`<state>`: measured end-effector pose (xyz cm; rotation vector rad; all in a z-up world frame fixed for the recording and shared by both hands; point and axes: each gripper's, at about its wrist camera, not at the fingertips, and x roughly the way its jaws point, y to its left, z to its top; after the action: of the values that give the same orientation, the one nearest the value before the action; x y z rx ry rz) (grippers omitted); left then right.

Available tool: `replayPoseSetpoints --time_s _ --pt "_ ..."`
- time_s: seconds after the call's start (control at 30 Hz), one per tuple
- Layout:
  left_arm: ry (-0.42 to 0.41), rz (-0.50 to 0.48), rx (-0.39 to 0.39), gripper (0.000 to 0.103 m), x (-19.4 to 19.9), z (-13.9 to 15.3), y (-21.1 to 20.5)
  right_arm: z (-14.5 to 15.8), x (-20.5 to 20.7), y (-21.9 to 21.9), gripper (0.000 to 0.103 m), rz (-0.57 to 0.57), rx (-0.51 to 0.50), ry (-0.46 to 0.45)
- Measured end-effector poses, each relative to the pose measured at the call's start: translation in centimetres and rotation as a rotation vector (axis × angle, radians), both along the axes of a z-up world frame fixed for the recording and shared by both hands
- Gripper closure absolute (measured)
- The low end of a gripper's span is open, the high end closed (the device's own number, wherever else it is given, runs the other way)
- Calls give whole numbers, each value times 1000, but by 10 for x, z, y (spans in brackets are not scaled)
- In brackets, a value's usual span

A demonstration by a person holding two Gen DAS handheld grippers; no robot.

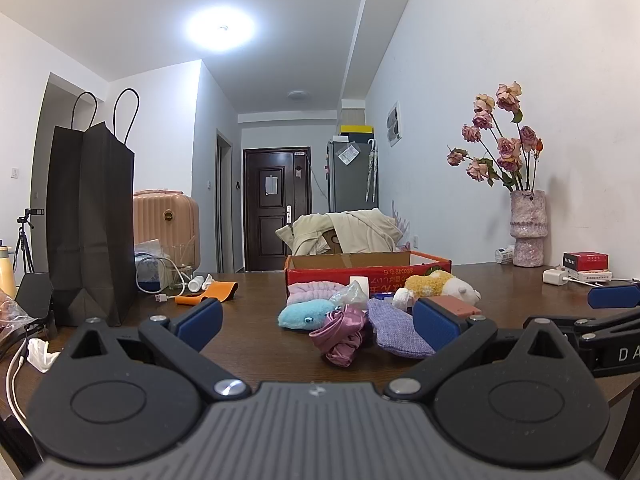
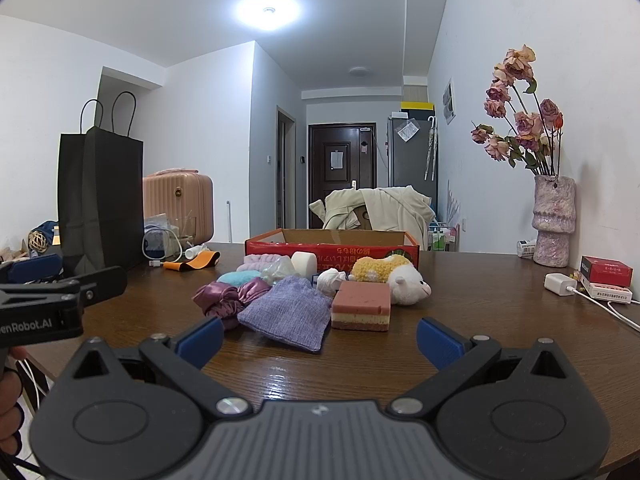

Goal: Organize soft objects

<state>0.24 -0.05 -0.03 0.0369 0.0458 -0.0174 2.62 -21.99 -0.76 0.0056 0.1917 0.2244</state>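
Soft objects were seen heaped on the brown wooden table [image 2: 460,312] just before the red cardboard box [image 2: 332,246]: a purple woven pouch [image 2: 286,314], a crumpled purple satin cloth [image 2: 228,298], a pink layered sponge [image 2: 361,306] and a yellow-and-white plush animal [image 2: 394,276]. The left gripper [image 1: 316,324] was held spread wide near the pile, nothing between its blue pads. The right gripper [image 2: 320,338] was likewise held wide apart and empty.

- Bare wooden table [image 2: 460,320] lies open in front of the red cardboard box [image 2: 332,248] — on the near-right side.
- The heap of soft things [image 2: 288,312] crowds the box's near wall, touching one another.
- A tall black paper bag [image 2: 100,200] blocks the far left of the box.
- Right of the box, a vase [image 2: 554,220] and charger cable [image 2: 612,310] stand by the wall.
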Motion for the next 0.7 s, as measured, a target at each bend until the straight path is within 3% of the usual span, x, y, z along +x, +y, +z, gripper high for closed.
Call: replayPoseSetpoints --time_s 0.43,0.7 --pt "1 4 10 0 4 -1 -2 -3 6 -4 0 1 14 2" --pt "-2 53 -30 0 52 14 -2 4 45 -20 0 -63 45 -7"
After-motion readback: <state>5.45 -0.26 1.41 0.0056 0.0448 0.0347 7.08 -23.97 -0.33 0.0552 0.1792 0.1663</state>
